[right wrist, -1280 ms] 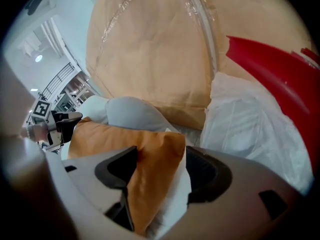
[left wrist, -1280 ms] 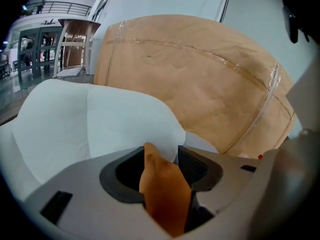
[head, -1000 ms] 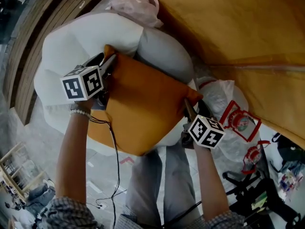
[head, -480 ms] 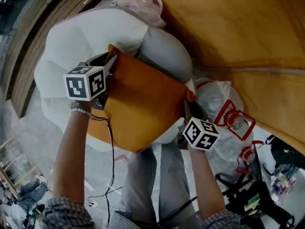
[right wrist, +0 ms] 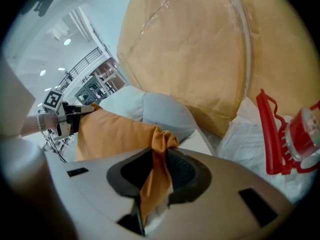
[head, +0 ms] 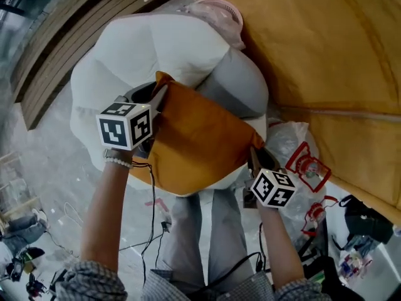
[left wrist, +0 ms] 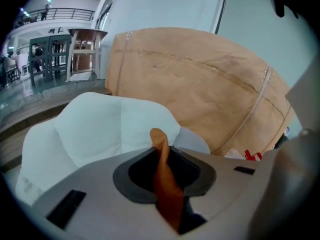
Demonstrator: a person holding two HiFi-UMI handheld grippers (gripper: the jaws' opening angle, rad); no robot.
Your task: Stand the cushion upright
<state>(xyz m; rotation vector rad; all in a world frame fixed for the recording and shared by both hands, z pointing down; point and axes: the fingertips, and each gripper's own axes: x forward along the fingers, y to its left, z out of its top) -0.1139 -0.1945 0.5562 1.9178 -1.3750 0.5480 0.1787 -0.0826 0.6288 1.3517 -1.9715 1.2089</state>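
An orange cushion (head: 197, 140) is lifted over a white and grey padded seat (head: 147, 49). My left gripper (head: 158, 96) is shut on the cushion's far left corner (left wrist: 161, 176), its jaws having just been closing with the fabric pinched between them. At the cushion's right corner (right wrist: 156, 176), my right gripper (head: 253, 157) is shut on the cloth, and its jaws have also just been closing. In the right gripper view the cushion (right wrist: 112, 134) stretches across to the left gripper (right wrist: 75, 115).
A large tan padded shape (head: 326, 61) fills the right and back. White plastic bags (head: 285, 137) with red items (head: 308, 167) lie at the right. A pink-rimmed basket (head: 216, 8) sits behind the seat. Cables (head: 153, 231) trail on the floor by the person's legs.
Both grippers have risen with the cushion's corners, and the cushion hangs higher between them. The view has shifted, showing more of the white seat.
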